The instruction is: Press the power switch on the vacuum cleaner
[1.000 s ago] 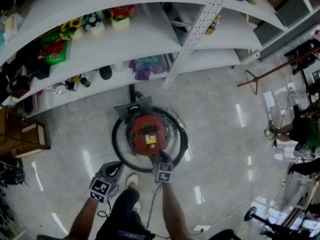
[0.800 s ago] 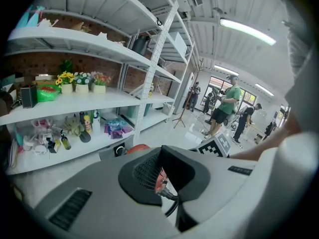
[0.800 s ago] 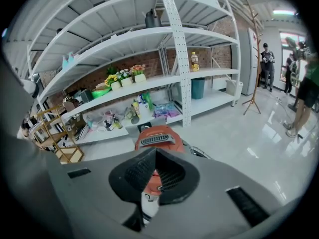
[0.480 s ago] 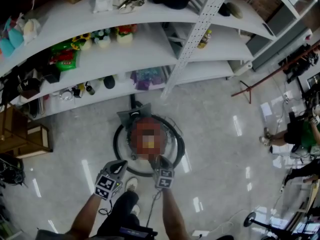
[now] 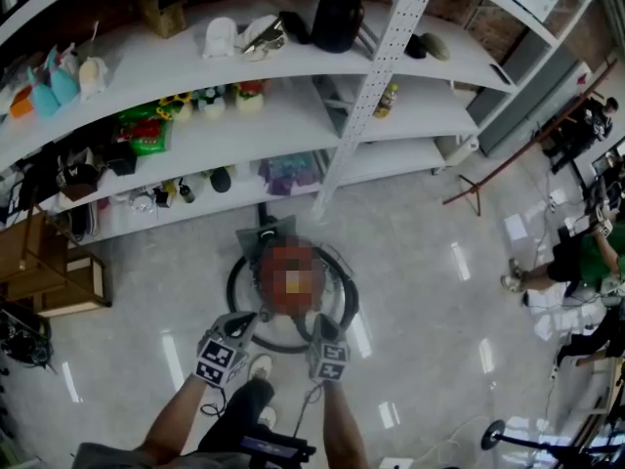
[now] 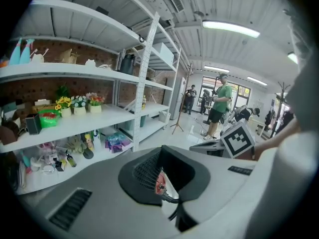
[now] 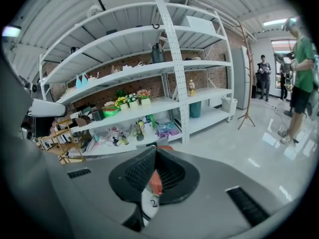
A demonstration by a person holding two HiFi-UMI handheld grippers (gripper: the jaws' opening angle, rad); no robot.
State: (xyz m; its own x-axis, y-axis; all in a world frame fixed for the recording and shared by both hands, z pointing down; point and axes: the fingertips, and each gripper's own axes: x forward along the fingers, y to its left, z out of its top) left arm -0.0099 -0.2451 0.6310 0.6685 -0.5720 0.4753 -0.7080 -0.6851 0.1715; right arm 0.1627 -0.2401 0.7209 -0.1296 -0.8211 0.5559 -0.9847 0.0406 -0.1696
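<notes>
Head view looked steeply down on the vacuum cleaner (image 5: 291, 279), a round red-topped machine standing on the pale glossy floor (image 5: 430, 301) in front of a white shelving rack (image 5: 293, 96); a mosaic patch covered most of its top, so the power switch could not be made out. A black hose (image 5: 232, 291) lay in a ring around the machine. The left tongs (image 5: 242, 322) were held just beside the near left edge of the vacuum cleaner, over the hose ring, and the right tongs (image 5: 320, 324) hung at its near edge, a little right of centre; whether either touched the machine could not be told. Left gripper view showed the left tongs (image 6: 160, 151) with their jaws brought together and nothing held, only a sliver of red and a dark cable visible in the slot beneath. Right gripper view showed the right tongs (image 7: 153, 151) likewise closed and empty, with red and white showing through the slot. Small pots of flowers (image 5: 210, 99) stood on a middle shelf. A person in a green shirt (image 5: 586, 262) stood well apart at the right edge of the room.
</notes>
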